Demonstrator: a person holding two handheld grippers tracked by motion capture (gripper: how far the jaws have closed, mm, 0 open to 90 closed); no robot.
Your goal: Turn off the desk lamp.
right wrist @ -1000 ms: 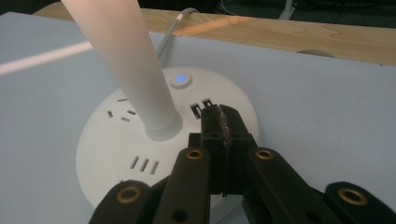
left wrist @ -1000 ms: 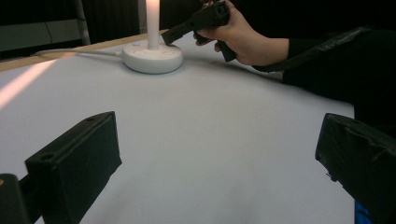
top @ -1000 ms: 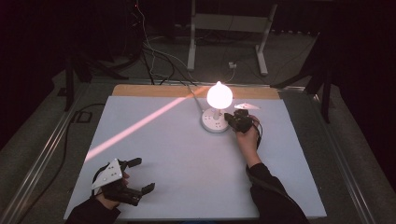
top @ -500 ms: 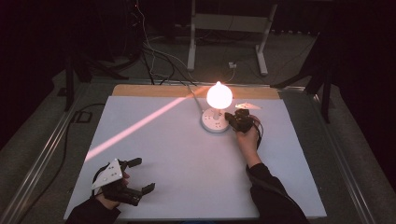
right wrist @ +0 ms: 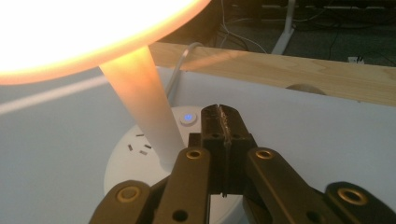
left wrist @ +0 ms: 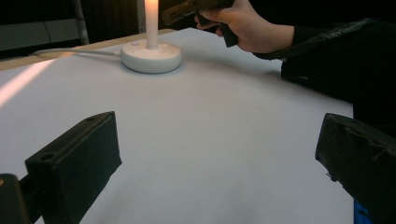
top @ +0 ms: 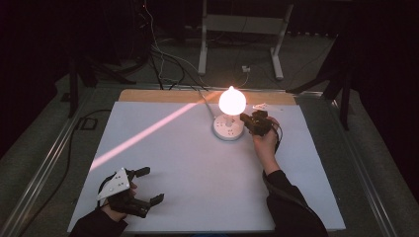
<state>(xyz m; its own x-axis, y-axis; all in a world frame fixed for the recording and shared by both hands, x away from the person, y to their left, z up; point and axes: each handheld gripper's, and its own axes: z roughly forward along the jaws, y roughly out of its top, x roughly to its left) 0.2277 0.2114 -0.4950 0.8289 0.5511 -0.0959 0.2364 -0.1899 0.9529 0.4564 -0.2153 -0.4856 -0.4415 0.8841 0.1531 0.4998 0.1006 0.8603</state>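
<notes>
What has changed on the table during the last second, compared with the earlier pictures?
Nothing visibly changed: the right gripper stays shut beside the lit lamp and its round base, and the left gripper stays open near the front edge.

Black claw (right wrist: 223, 140) — brass-screwed links, black sleeve (top: 291, 207)

No text, label, brand or number can be read; small marks on the lamp base (right wrist: 140, 154) are too blurred.

Lamp (top: 229, 118) at table (top: 197, 187) far edge, right of centre.
</notes>
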